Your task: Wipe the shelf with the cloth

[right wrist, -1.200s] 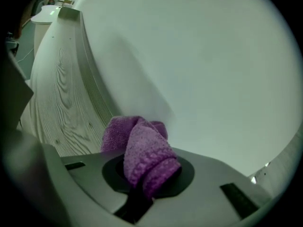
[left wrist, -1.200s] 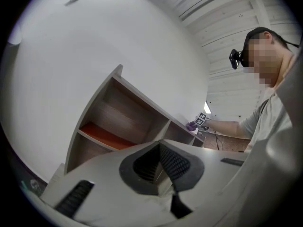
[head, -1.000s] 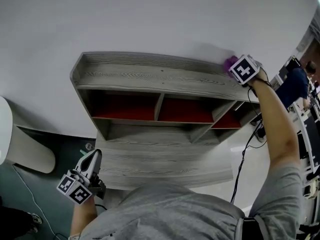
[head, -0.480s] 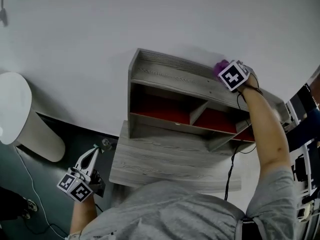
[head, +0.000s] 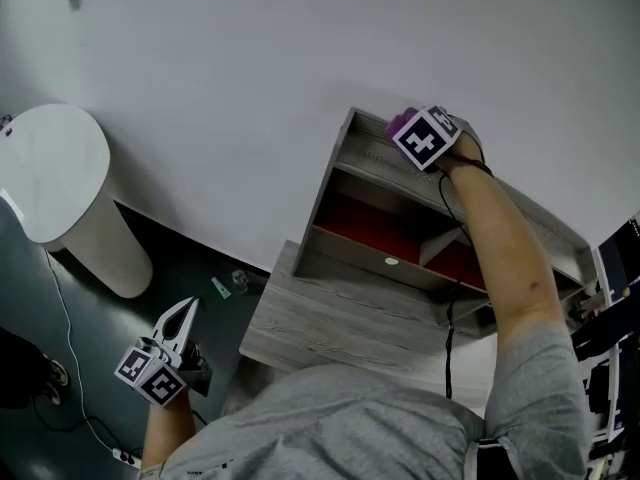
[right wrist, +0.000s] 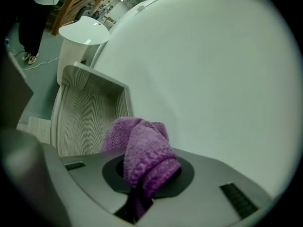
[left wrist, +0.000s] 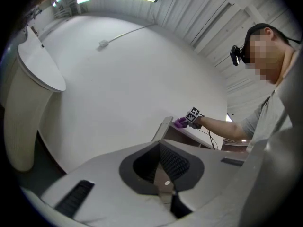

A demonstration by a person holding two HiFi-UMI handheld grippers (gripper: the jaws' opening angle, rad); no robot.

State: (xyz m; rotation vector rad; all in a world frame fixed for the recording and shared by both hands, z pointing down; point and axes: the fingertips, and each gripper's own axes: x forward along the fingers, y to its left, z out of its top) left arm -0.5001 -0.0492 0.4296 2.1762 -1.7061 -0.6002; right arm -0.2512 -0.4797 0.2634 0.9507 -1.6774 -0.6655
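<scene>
A grey wood-grain shelf point(head: 365, 153) with red-backed compartments stands against a white wall; its top board also shows in the right gripper view point(right wrist: 85, 117). My right gripper point(head: 405, 128) is shut on a purple cloth point(right wrist: 142, 150), which rests on the top board near its left end. The cloth point(head: 400, 121) peeks out just left of the marker cube. My left gripper point(head: 180, 320) hangs low at the lower left, away from the shelf, jaws together and holding nothing. From the left gripper view point(left wrist: 166, 193) the shelf point(left wrist: 163, 129) and cloth point(left wrist: 180, 122) are far off.
A white rounded pedestal point(head: 60, 183) stands on the dark floor at left. A lower grey desk surface point(head: 330, 323) sits below the shelf. A black cable point(head: 450, 318) hangs by the shelf. Small items point(head: 222, 287) lie on the floor near the wall.
My right gripper has slid the purple cloth leftward along the top board, from the right end toward the left end. The head view has swung left. The left gripper has stayed low.
</scene>
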